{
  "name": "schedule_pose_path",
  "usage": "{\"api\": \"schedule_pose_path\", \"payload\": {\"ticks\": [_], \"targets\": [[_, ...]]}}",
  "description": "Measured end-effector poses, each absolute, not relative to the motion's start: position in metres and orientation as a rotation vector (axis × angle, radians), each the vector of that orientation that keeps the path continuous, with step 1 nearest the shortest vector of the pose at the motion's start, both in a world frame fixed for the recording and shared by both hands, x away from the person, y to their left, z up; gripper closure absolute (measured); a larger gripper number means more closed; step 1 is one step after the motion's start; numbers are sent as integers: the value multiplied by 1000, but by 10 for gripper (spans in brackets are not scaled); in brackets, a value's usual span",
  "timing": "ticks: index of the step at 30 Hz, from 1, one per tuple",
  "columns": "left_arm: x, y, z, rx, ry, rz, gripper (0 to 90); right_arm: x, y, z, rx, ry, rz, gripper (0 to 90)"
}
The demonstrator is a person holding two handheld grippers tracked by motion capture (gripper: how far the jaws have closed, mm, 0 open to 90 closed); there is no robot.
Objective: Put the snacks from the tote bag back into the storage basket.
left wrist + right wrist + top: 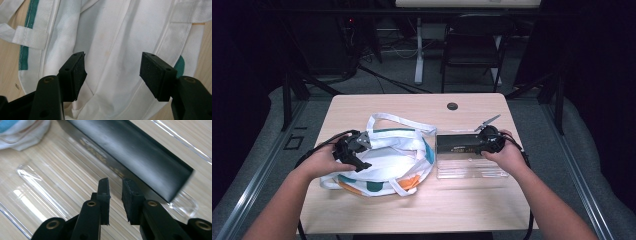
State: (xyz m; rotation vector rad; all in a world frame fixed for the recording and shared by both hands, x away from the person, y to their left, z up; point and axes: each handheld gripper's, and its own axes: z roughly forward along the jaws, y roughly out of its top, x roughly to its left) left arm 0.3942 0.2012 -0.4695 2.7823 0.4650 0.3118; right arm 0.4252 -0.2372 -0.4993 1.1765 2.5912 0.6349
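Note:
A white cloth bag (387, 160) with teal and orange patches and white straps lies left of centre on the table. My left gripper (364, 152) rests at its left side. In the left gripper view the gripper (112, 72) is open wide over the white fabric (117, 37), with nothing pinched. To the right lies a clear ribbed plastic case (469, 167) with a long black glossy piece (457, 144) along its far side. My right gripper (479, 145) is at that piece's right end. In the right gripper view the gripper (116, 195) has a narrow gap, hovering over the clear case (50, 187) beside the black piece (140, 152); nothing shows between the pads.
The wooden table (412, 105) has a small black round cap (452, 106) near its far edge. A dark chair (474, 40) and a white desk leg stand beyond the table. Bare wood lies in front of the bag and the case.

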Motion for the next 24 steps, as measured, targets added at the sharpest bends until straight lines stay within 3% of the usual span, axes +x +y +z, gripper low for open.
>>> {"api": "schedule_pose_path", "payload": {"ticks": [11,24], "targets": [[393,204,-471,2764,465,320,381,433,-196,-511,1118,2651,685,771],[385,209,-478,2711,488,329,393,442,-178,-513,1079,2676,674,769]]}}
